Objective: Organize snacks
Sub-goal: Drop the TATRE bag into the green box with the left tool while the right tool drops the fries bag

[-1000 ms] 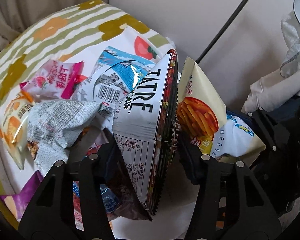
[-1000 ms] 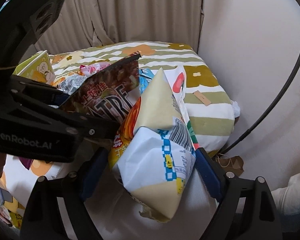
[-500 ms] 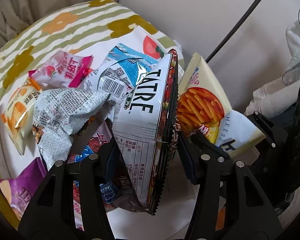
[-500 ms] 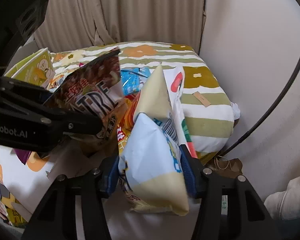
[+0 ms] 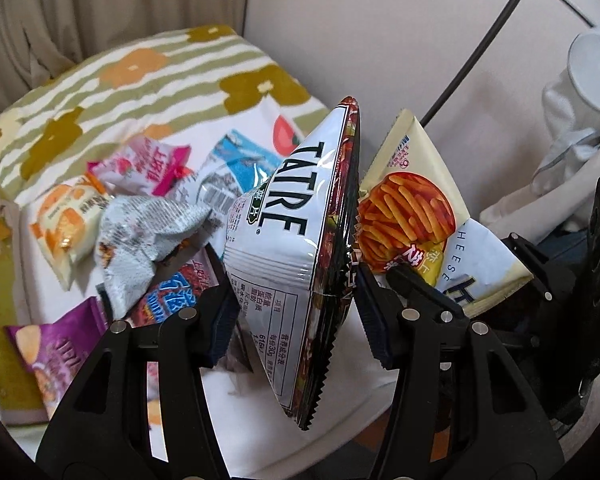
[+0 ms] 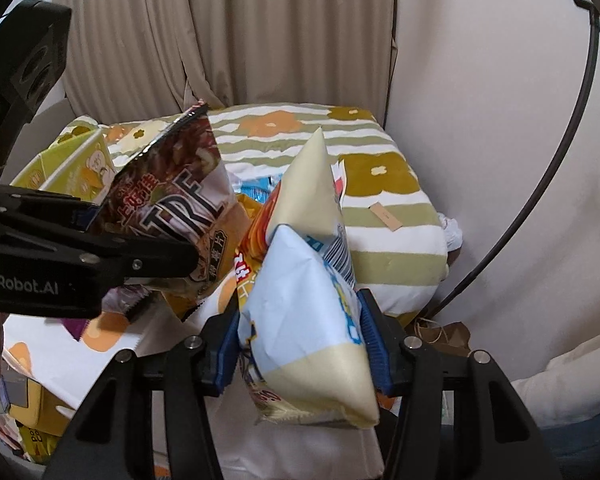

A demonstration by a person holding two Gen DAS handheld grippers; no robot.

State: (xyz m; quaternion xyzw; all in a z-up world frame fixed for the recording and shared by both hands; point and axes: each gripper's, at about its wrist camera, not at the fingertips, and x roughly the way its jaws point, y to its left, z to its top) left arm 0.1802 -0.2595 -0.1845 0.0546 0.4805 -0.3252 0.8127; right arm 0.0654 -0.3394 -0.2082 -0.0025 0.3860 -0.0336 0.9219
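Note:
My left gripper (image 5: 292,308) is shut on a white and dark "TATRE" chip bag (image 5: 284,216), pinched near its lower half and held up edge-on above the pile. In the right wrist view the same bag (image 6: 180,200) shows its brown printed front, with a left finger (image 6: 100,248) across it. My right gripper (image 6: 300,340) is shut on a cream and pale blue cheese stick bag (image 6: 308,184), its blue pads pressing both sides. That bag (image 5: 412,216) hangs just right of the chip bag, touching or nearly touching it.
Loose packets lie on a white cloth below: a pink packet (image 5: 148,168), a crumpled silver bag (image 5: 140,236), a purple bag (image 5: 48,352), a blue packet (image 5: 236,160). Behind are a striped floral cushion (image 6: 380,184), curtains (image 6: 220,40), a wall with a black rod (image 5: 472,56). A green carton (image 6: 72,160) stands left.
The right gripper's jaws went from wide around the cheese stick bag to pressed on it. Both grippers then rose, lifting their bags off the pile.

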